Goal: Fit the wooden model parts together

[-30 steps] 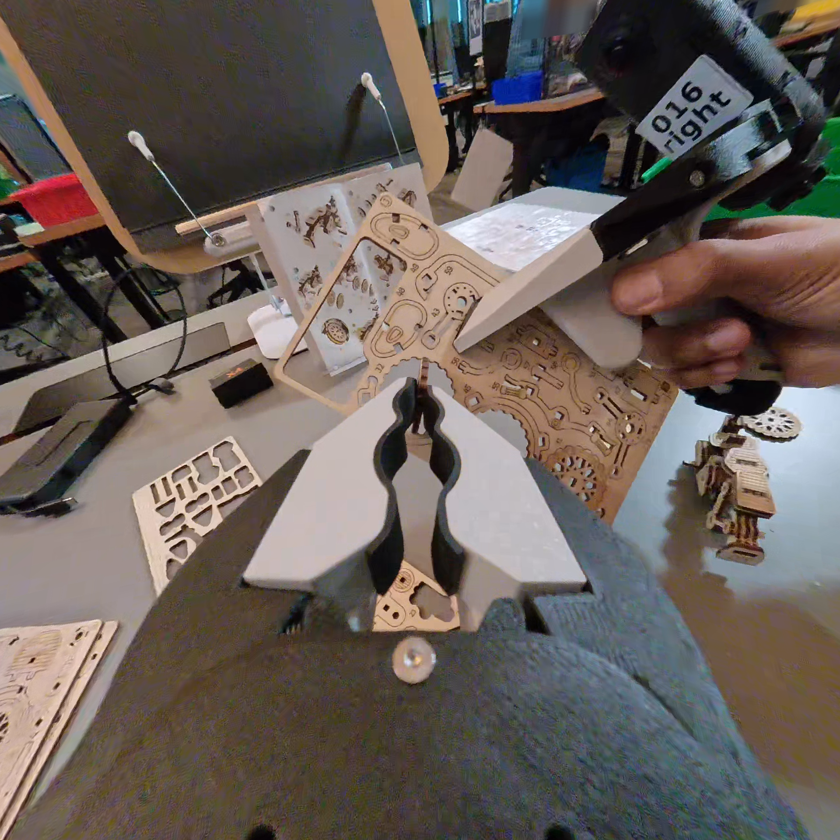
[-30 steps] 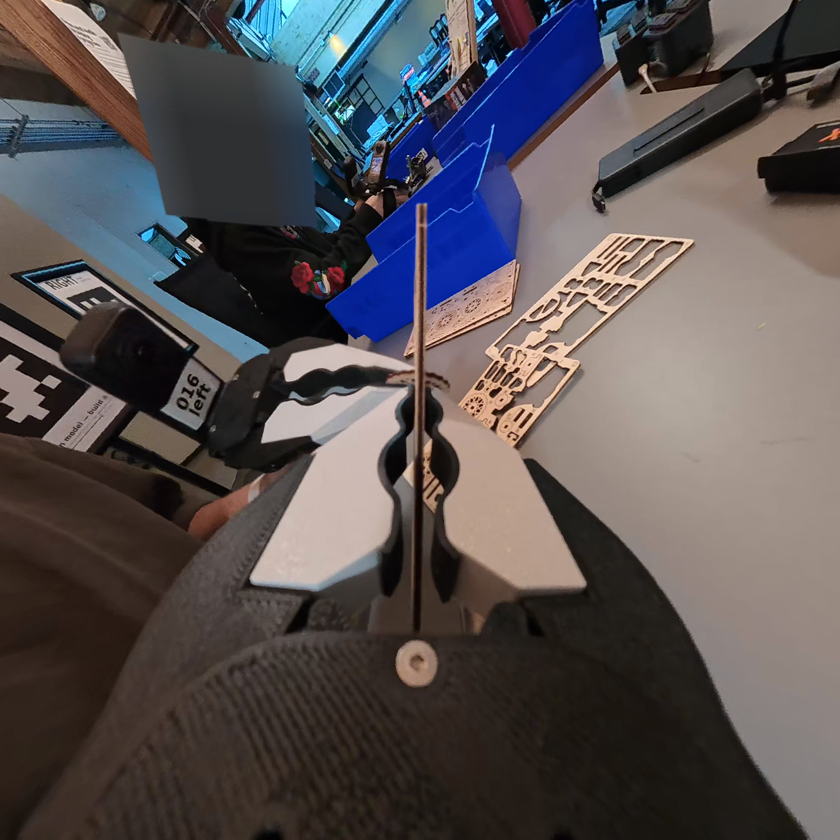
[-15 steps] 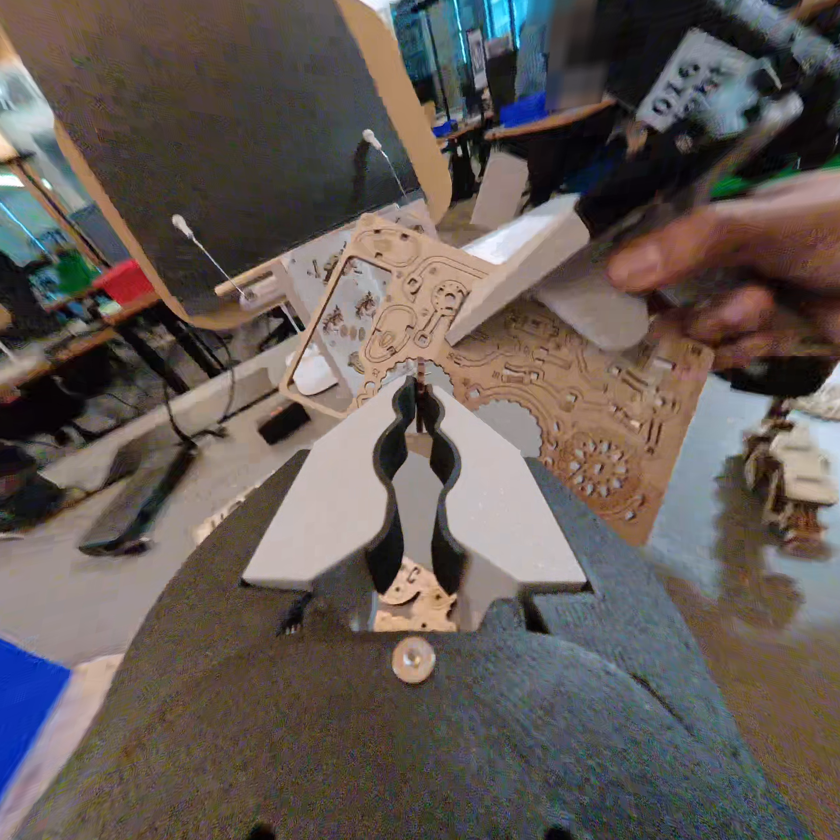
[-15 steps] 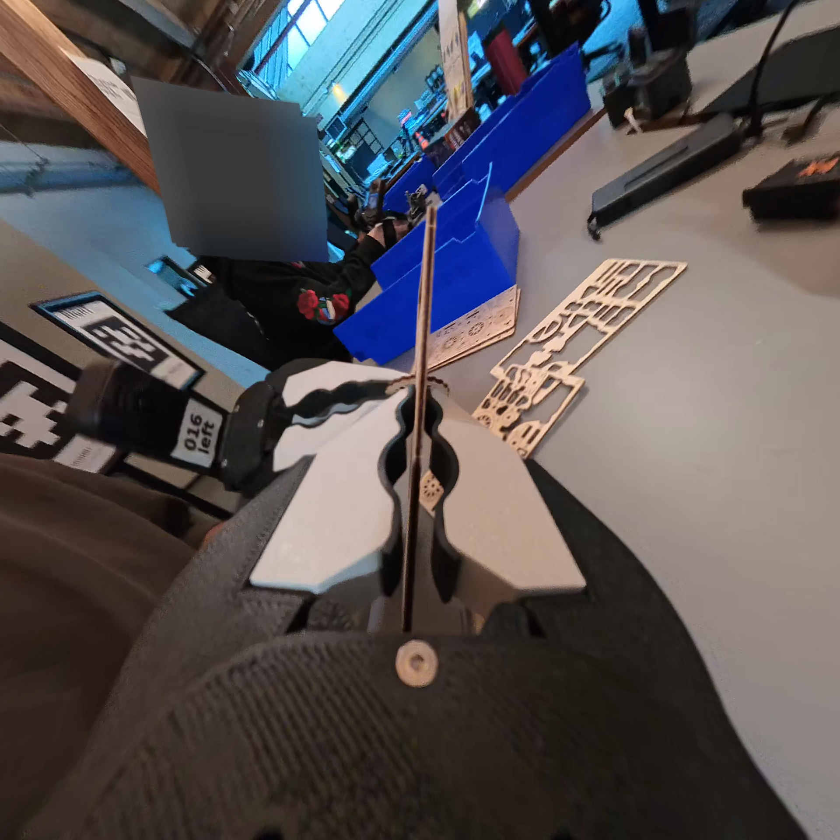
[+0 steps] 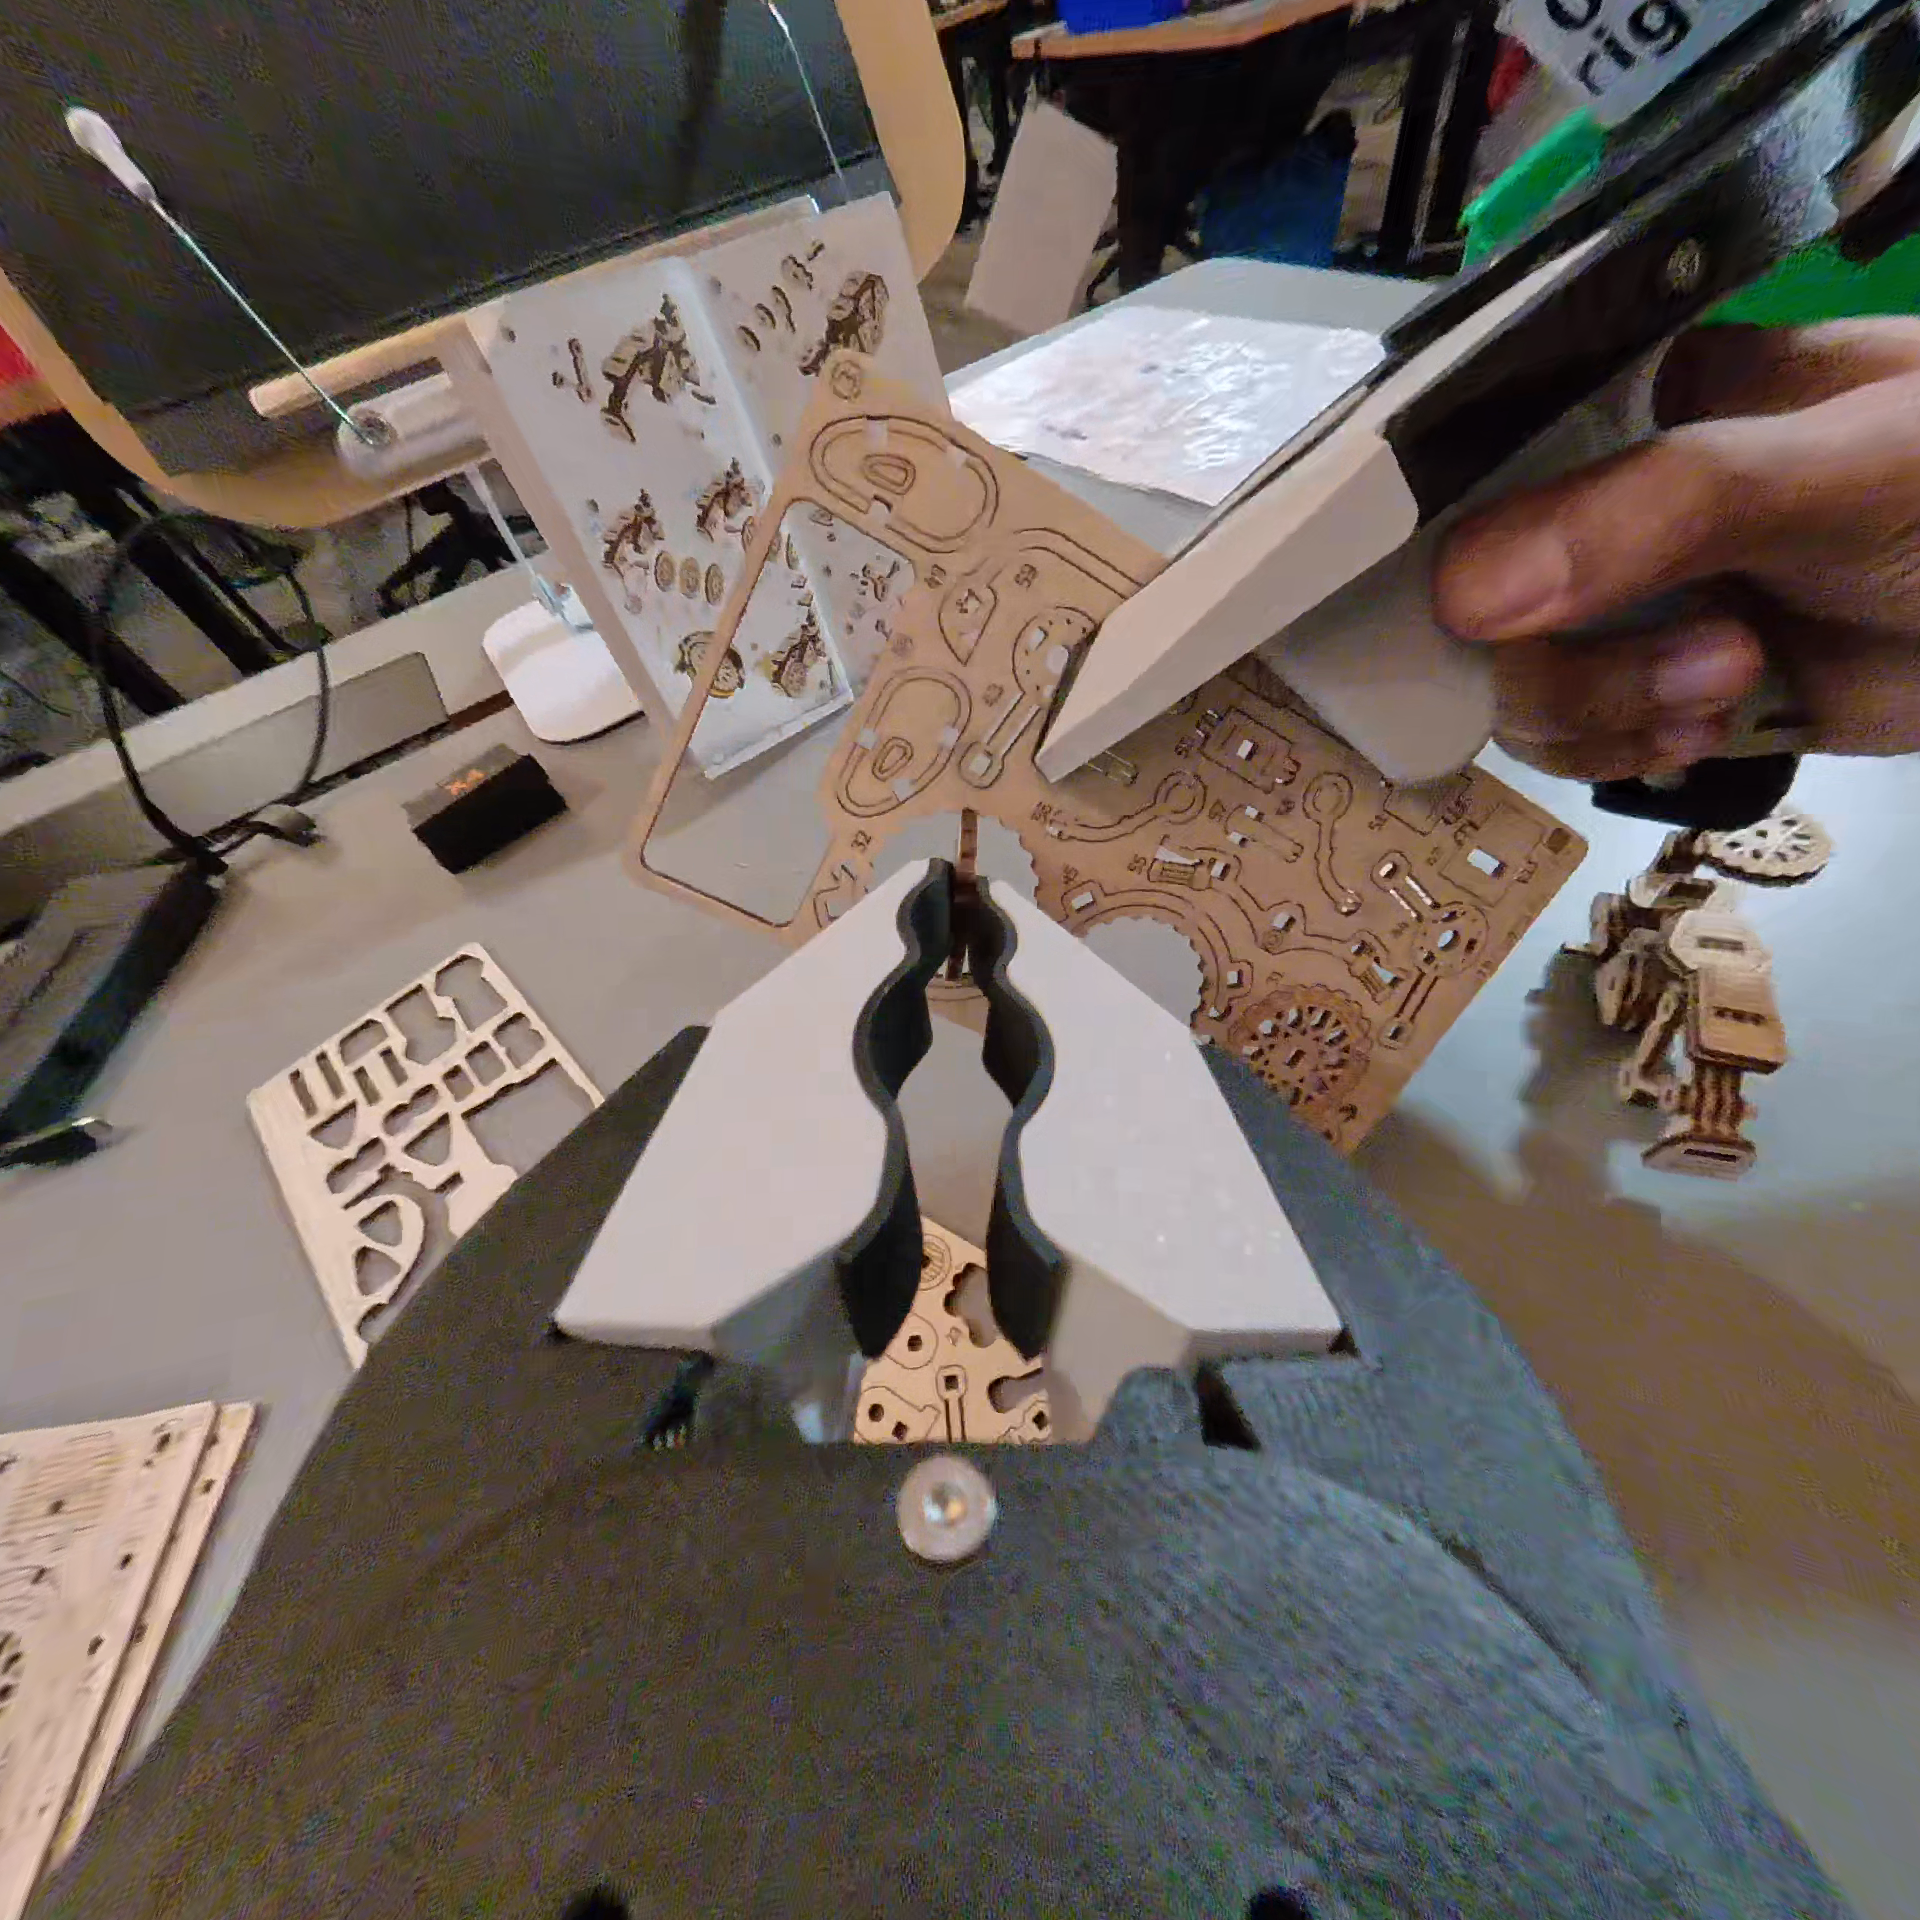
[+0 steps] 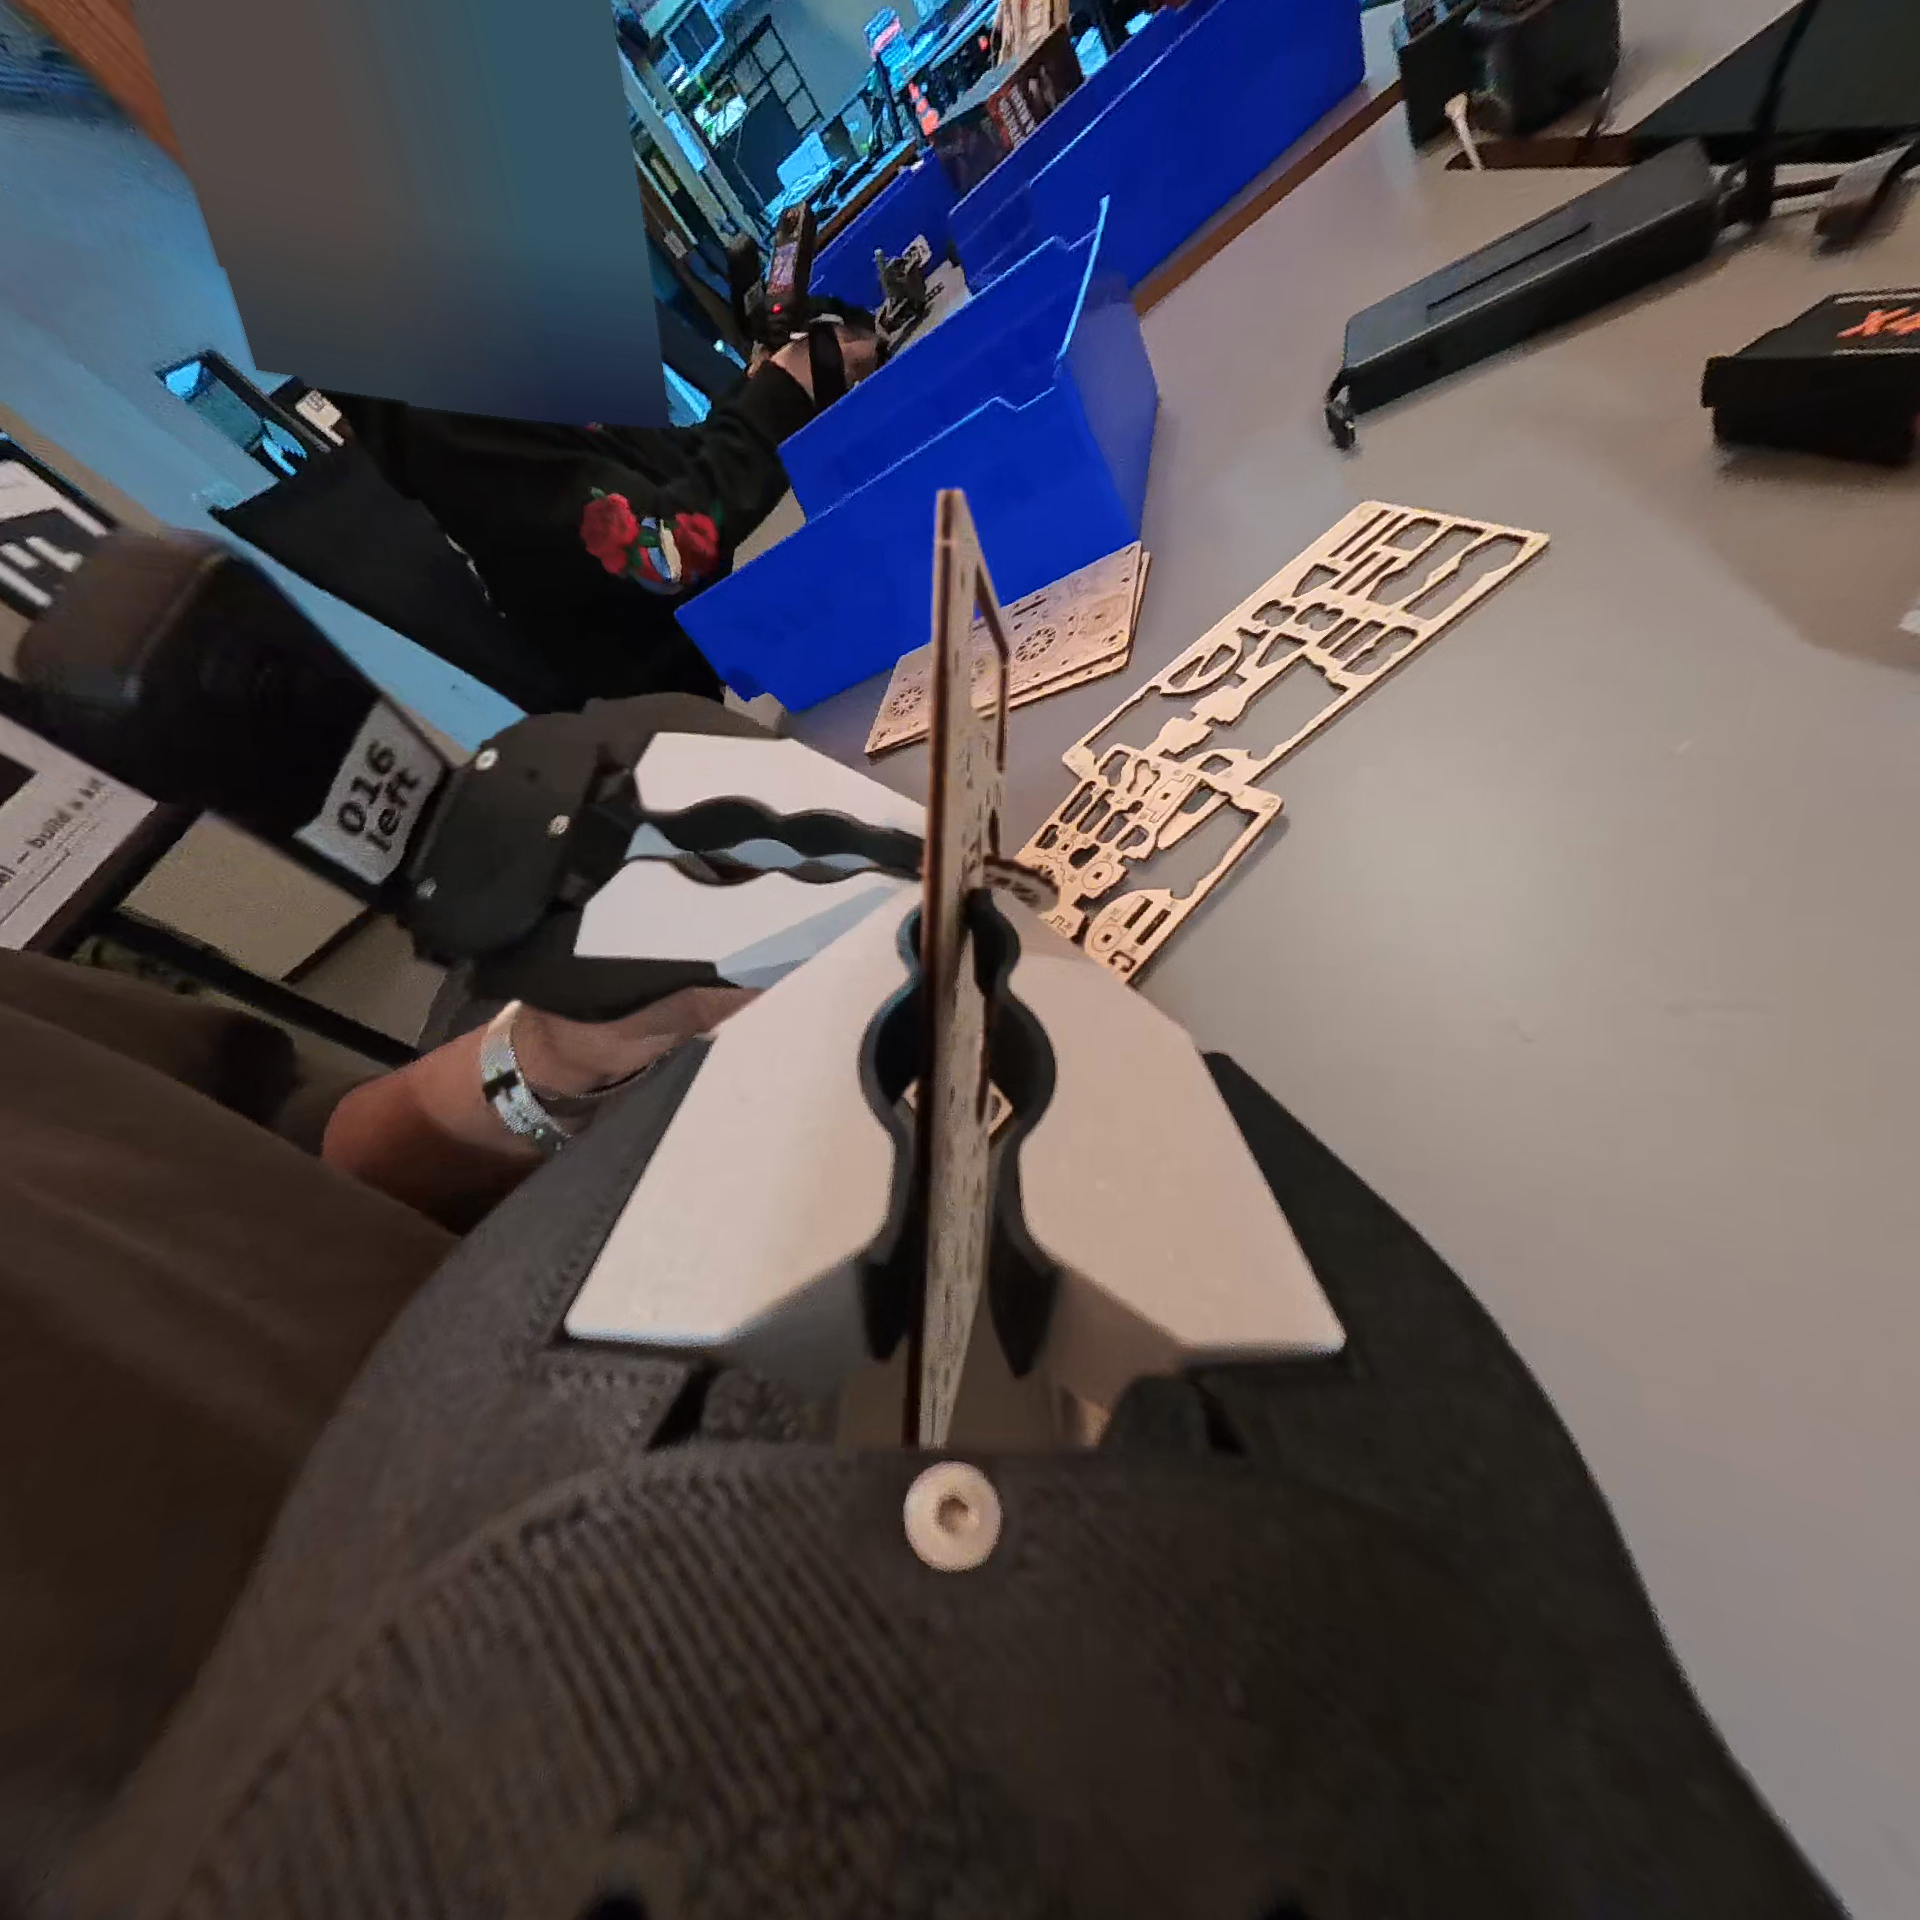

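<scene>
Change since a moment ago: the right gripper is tilting the plywood sheet, so the right wrist view is now catching a sliver of its face where it was showing only the bare edge; in the left wrist view the motion blur is gone and both tools are looking steadier.
Meaning for the task: judging from this, the sheet is being presented so the small wooden part at the left tips can be worked free of it, or lined up with it; no joining to the model is showing yet.
Left gripper: its fingers are almost closed, pinching the small wooden part right at the tips, close against the sheet's lower cut-out edge.
Right gripper: its fingers are clamping the plywood sheet, which is running the full length of the jaws and standing up past the tips.
Sheet position: it is being held in the air above the bench, between the two tools.
Half-built model: it is lying on the bench to the right, well apart from both tools.
Spent frame: it is lying flat on the bench to the left.
</scene>
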Demonstrator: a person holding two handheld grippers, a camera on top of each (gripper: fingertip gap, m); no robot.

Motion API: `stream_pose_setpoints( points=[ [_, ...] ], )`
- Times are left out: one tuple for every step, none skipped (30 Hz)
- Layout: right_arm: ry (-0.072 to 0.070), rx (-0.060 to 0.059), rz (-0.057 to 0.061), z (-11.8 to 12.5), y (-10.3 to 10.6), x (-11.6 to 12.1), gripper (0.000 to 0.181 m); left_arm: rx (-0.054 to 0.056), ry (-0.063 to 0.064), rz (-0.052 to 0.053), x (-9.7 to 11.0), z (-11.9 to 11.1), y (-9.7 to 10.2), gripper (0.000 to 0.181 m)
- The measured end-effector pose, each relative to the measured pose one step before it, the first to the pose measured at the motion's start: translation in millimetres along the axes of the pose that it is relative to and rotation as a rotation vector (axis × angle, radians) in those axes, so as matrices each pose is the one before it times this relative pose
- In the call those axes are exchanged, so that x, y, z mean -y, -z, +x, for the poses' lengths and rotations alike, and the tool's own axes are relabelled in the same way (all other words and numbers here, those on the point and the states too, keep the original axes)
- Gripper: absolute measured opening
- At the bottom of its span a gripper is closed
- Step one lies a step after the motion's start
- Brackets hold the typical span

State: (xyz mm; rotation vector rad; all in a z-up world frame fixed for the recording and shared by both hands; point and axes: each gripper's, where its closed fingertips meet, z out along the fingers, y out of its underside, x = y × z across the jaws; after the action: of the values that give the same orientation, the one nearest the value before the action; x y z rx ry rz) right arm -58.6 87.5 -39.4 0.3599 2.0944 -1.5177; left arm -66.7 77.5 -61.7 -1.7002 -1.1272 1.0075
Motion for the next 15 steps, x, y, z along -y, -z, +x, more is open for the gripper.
stream_pose_setpoints(
  points=[
    [0.0025,0.0061,0.0005,-0.33,-0.09,0.71,0.003,-0.0068,0.019,0.0125,0.77,-0.81,0.73,0.004],
    [-0.0024,0.0004,0.0149,0.86,0.53,2.27,0.002,0.0215,-0.0174,0.0185,3.54,-0.71,1.24,0.004],
    [-0.0146,0.0142,0.0194,-0.01,1.12,2.79,0.001,0.0295,-0.0301,0.0234,5.02,0.17,1.75,0.004],
    [-0.0356,0.0253,0.0233,-0.16,1.85,3.36,0.001,0.0217,-0.0192,0.03,5.26,0.08,0.6,0.003],
    [-0.0418,0.0169,0.0378,2.15,3.59,4.89,0.001,0.024,0.0088,0.0321,4.11,-1.44,1.23,0.006],
    [-0.0284,0.0088,0.0436,4.12,5.82,5.78,0.001,0.0119,0.0314,0.0332,2.89,-1.62,2.01,0.022],
    [-0.0235,0.0102,0.0313,4.32,6.51,4.65,0.001,-0.0251,0.0552,0.0291,2.21,1.34,1.4,0.039],
    [-0.0235,0.0244,0.0206,1.55,5.69,3.51,0.001,-0.031,0.0977,0.0253,2.61,-0.72,2.72,0.045],
    [-0.0205,0.0393,0.0176,-2.31,4.02,2.98,0.001,-0.0593,0.1354,0.025,2.84,1.51,1.39,0.048],
    [-0.0162,0.0379,0.0121,-3.5,2.07,1.51,0.001,-0.0712,0.1716,0.031,3.71,1.86,0.3,0.054],
    [-0.008,0.0225,0.005,-2.34,0.06,-0.28,0.001,-0.0699,0.1855,0.0273,2.61,0.8,-0.01,0.055],
    [0.0045,0.0129,-0.0023,-1.67,-1.29,-2.14,0.001,-0.0749,0.1602,0.0127,0.27,1.32,-0.37,0.056],
    [0.0099,0.0071,-0.0059,-1.31,-2.02,-2.75,0.001,-0.0617,0.1278,0.004,-1.28,-0.06,0.02,0.056],
    [0.0077,0.0019,-0.008,-0.68,-2.31,-3.03,0.001,-0.0469,0.0885,0.0031,-0.94,-0.34,0.67,0.056],
    [0.0046,0.0016,-0.0075,-0.25,-2.23,-2.57,0.001,-0.0327,0.0464,0.006,-0.39,0.36,1.28,0.053]
  ],
)
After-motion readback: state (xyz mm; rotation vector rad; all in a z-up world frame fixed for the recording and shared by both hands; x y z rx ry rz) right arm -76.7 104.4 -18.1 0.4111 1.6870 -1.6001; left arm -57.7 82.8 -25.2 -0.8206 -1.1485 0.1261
